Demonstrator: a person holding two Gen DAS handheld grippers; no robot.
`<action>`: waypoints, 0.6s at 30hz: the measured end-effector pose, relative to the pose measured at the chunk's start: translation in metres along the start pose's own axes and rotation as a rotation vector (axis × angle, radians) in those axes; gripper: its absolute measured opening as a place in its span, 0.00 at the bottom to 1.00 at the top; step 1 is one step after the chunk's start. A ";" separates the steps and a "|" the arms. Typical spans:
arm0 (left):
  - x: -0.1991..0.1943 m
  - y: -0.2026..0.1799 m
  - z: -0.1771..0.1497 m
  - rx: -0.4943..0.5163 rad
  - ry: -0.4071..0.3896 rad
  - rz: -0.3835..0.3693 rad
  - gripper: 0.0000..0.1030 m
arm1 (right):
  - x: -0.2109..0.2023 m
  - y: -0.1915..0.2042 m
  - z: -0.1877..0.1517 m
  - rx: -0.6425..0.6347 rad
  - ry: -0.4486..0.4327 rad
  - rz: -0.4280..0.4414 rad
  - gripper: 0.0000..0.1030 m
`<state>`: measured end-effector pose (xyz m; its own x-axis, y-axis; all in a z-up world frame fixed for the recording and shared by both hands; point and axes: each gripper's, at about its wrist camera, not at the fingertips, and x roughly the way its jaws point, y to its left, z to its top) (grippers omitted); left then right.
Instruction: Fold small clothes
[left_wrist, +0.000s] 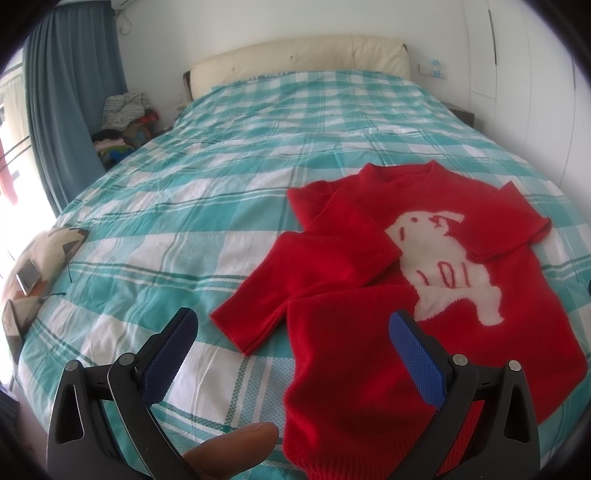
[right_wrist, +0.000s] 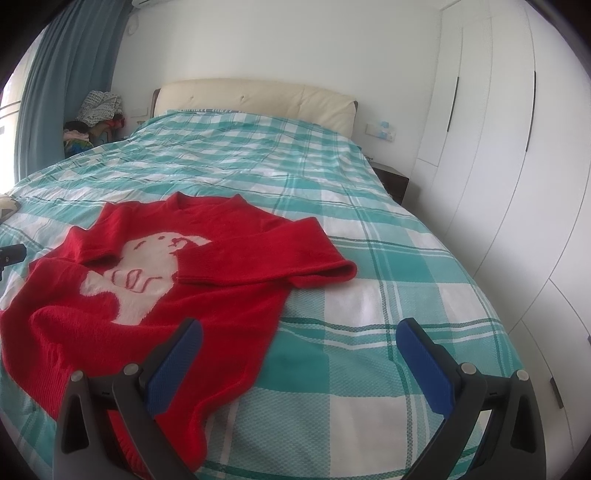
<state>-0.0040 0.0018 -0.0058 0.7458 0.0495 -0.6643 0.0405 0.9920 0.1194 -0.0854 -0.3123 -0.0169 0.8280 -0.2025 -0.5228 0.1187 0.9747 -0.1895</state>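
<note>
- The left tool (left_wrist: 293, 332) hangs low over the near edge of the bed (left_wrist: 221, 155), its blue pads apart and holding nothing; one pad is above the sweater's hem, the other above bare cover.
- A fingertip (left_wrist: 236, 446) of the person shows beneath that tool.
- The right tool (right_wrist: 299, 343) hovers likewise, pads spread wide and empty, with its left pad over the sweater's near right side.
- The sweater (left_wrist: 406, 295) lies face up on the checked cover, near the foot of the bed, white animal (left_wrist: 443, 266) showing on the chest.
- Its left sleeve (left_wrist: 306, 273) is bent across toward the body but spills out to the left; the right sleeve (right_wrist: 266, 258) is drawn partly over the chest, its cuff poking out past the right side.
- I'd judge the sleeve step half done: both are turned in, neither tidily.
- Next, it seems, each tool must close on a cuff or side edge and lay it squarely inside the body's outline before the hem is brought up to the collar (left_wrist: 399, 173).
- The knit looks thick and floppy, so a shallow pinch may slip.
- Farther off, a pillow (left_wrist: 40, 266) with a phone sits at the left edge; clothes (left_wrist: 122, 122) are piled by the headboard (left_wrist: 303, 55).
</note>
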 end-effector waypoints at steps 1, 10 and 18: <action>0.000 -0.001 0.001 0.000 0.001 0.001 1.00 | 0.000 0.000 0.000 0.000 0.001 0.000 1.00; 0.003 -0.002 -0.001 0.005 0.008 -0.001 1.00 | 0.002 0.003 -0.001 -0.010 0.004 0.002 1.00; 0.003 -0.003 -0.001 0.006 0.008 0.001 1.00 | 0.000 0.005 -0.001 -0.020 0.003 -0.001 1.00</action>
<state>-0.0023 -0.0009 -0.0089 0.7406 0.0517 -0.6699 0.0435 0.9913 0.1245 -0.0849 -0.3079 -0.0186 0.8264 -0.2040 -0.5248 0.1088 0.9723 -0.2068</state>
